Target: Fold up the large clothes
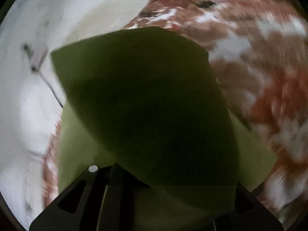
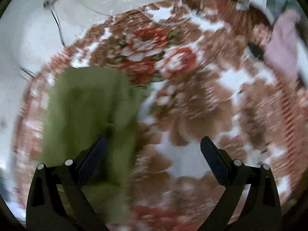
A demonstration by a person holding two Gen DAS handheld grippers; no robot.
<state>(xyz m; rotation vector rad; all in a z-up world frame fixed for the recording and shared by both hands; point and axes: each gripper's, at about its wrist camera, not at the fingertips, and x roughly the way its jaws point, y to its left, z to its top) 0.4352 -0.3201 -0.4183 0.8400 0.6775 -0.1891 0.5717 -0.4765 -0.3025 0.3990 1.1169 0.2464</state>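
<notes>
Green garment (image 1: 146,105) mid-fold: left gripper (image 1: 123,175) pinches its edge, apparently carrying it over; right gripper (image 2: 153,144) spread, empty; next, lay flat on floral blanket (image 2: 192,100).

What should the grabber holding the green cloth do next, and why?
Probably lower the cloth and lay it flat on the flowery blanket. The left gripper is shut on the green cloth, which hangs lifted in front of its camera, while the right gripper is open with nothing between its fingers, so it could then take another edge.
</notes>
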